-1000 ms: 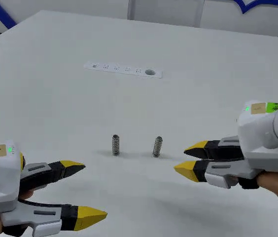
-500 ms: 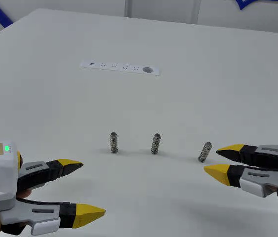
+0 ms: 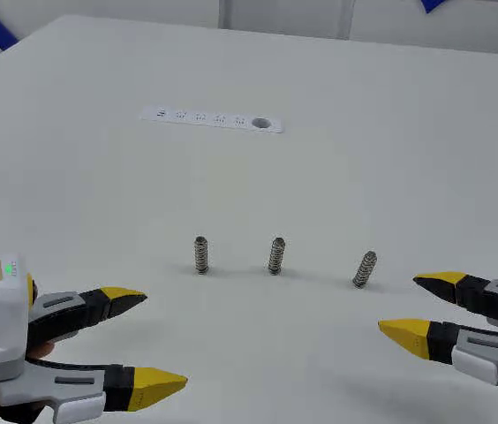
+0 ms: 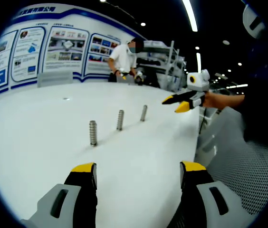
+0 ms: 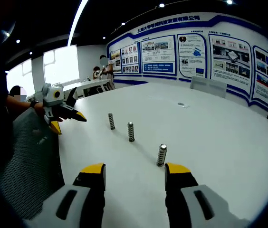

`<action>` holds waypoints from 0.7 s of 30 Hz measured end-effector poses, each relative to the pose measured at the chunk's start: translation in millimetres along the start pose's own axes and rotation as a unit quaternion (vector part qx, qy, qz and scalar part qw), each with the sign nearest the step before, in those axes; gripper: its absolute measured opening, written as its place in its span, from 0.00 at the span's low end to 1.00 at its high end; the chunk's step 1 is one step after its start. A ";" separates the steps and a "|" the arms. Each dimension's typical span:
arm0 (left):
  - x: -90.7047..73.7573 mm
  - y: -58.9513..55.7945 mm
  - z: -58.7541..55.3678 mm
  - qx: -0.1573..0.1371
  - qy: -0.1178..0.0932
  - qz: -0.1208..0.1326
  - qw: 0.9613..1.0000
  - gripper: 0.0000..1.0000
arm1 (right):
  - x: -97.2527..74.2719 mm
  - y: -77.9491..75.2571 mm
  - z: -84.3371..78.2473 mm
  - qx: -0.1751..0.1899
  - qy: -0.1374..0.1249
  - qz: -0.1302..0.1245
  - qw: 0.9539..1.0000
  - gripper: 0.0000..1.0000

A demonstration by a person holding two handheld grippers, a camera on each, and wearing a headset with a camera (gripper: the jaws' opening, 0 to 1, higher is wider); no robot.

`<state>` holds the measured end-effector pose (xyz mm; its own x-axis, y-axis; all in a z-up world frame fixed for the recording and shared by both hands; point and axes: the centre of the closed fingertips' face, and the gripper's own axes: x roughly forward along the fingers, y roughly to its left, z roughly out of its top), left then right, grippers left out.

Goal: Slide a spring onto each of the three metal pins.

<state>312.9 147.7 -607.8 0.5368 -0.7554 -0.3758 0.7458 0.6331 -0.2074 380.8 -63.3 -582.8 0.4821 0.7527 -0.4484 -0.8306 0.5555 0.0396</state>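
White power strip (image 3: 211, 119) lies beyond three springs (image 3: 275, 255) in the head view.

Three short coiled metal springs (image 3: 275, 255) stand in a row on the plain white desk (image 3: 390, 159), the rightmost one tilted. The left claw (image 3: 154, 340) and right claw (image 3: 403, 305), both yellow-tipped, hover near them, jaws spread and empty. A flat white power strip (image 3: 211, 118) lies beyond.
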 end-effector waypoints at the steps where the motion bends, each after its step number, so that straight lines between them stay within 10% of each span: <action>1: 0.0 0.0 0.3 0.000 -0.001 0.000 1.000 0.73 | 0.1 -0.1 0.6 0.000 -0.003 0.001 1.000 0.54; 21: -5.7 12.1 8.7 -0.009 -0.023 0.031 0.999 0.77 | 11.7 2.7 1.9 -0.021 -0.009 0.002 1.000 0.68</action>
<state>322.3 158.2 -600.4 0.5992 -0.7220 -0.3460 0.7040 0.6809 -0.2017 384.8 -52.3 -586.1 0.4828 0.7614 -0.4326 -0.8437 0.5368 0.0032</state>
